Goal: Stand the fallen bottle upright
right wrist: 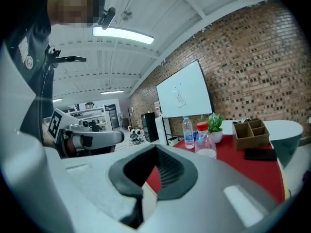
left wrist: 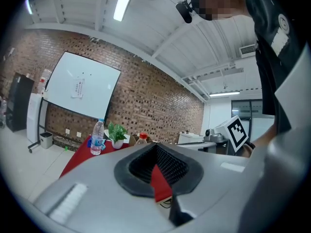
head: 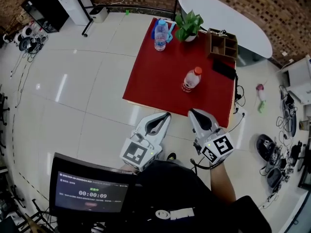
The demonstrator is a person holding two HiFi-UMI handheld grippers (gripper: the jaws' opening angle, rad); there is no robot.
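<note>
Red-capped bottle [head: 191, 79] sits mid tabletop [head: 155, 72], seemingly upright already. Left hand-held gripper [head: 166, 115] and right hand-held gripper [head: 192, 112] closed, empty, short of it. Likely light, slick, tippy plastic; take mid-body.

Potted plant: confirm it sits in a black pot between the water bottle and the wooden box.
Wrong pot colour: the head view shows the potted plant in a white pot, between the water bottle and the wooden box.
</note>
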